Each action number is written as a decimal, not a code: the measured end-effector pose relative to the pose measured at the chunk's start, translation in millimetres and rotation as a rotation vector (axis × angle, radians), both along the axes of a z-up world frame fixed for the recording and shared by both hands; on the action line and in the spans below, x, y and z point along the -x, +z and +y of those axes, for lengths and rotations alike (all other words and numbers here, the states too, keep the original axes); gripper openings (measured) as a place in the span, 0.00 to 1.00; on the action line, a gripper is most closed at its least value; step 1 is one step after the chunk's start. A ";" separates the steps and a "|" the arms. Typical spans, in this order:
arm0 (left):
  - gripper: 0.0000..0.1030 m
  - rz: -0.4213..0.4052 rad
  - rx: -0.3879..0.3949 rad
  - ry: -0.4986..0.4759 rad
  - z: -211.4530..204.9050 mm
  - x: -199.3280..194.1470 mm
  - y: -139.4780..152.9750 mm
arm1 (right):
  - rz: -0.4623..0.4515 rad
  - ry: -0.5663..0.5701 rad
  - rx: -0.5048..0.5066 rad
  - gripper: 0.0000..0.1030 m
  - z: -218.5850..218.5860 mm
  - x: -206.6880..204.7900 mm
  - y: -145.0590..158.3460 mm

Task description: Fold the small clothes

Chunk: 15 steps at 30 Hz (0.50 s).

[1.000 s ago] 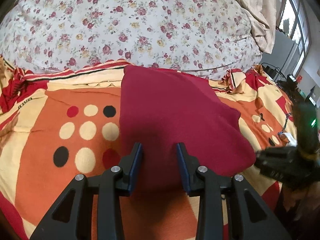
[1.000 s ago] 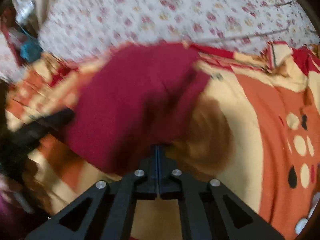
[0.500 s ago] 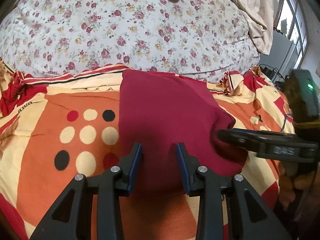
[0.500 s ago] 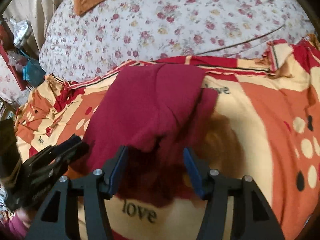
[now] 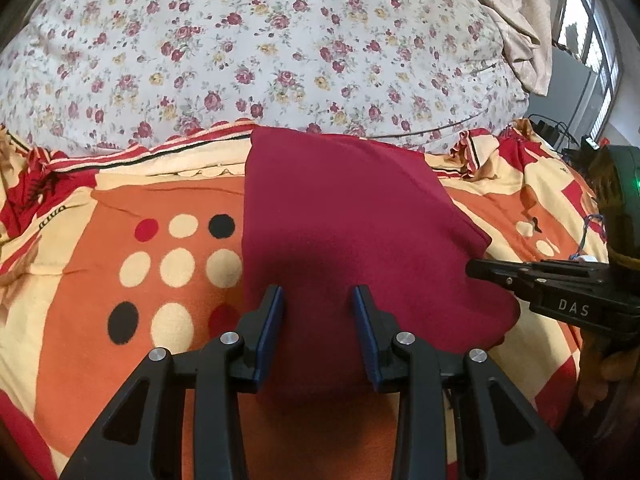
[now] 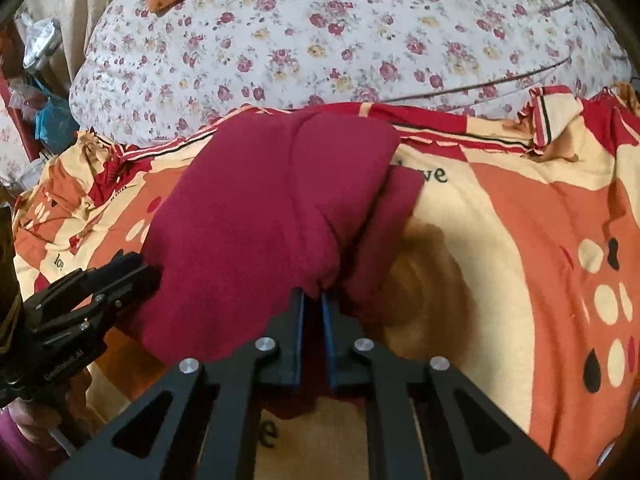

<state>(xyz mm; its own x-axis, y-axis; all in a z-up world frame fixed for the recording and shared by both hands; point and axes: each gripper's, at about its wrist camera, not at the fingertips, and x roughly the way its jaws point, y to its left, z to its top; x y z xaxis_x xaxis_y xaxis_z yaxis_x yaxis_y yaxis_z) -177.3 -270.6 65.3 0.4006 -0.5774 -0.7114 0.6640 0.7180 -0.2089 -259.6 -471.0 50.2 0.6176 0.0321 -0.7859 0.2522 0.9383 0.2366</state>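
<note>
Right claw [image 6: 312,300] newly closing on garment [image 6: 256,216]

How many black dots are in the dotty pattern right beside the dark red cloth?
2. The upper black dot is at the group's top right, next to the maroon cloth; the lower black dot is bottom left. The cloth may hide more.

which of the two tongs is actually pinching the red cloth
The right tongs: its jaws are closing with a bunched edge of the dark red cloth garment between them. The left tongs stands apart, gripping nothing.
</note>
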 end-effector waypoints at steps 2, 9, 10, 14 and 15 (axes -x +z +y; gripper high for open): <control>0.14 0.005 0.002 0.000 0.5 0.0 -0.6 | -0.001 -0.007 -0.011 0.08 -0.6 0.2 0.0; 0.14 0.002 0.001 0.000 0.3 0.0 -0.8 | 0.003 -0.005 -0.020 0.08 -1.3 -0.8 -1.7; 0.14 0.002 0.001 -0.001 0.4 0.0 -0.8 | 0.003 -0.004 -0.022 0.08 -2.0 -0.9 -2.0; 0.14 0.005 0.003 0.000 0.3 0.2 -1.5 | 0.000 -0.010 -0.026 0.08 -2.2 0.4 -2.8; 0.14 0.006 0.004 0.000 0.0 0.3 -1.6 | 0.000 -0.013 -0.029 0.08 -2.7 0.8 -3.0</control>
<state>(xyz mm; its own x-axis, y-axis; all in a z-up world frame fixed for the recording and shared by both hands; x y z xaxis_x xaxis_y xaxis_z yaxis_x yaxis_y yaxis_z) -177.6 -270.5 63.7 0.3960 -0.5803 -0.7116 0.6630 0.7169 -0.2157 -260.3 -473.7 47.2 0.6180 0.0465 -0.7848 0.2643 0.9278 0.2631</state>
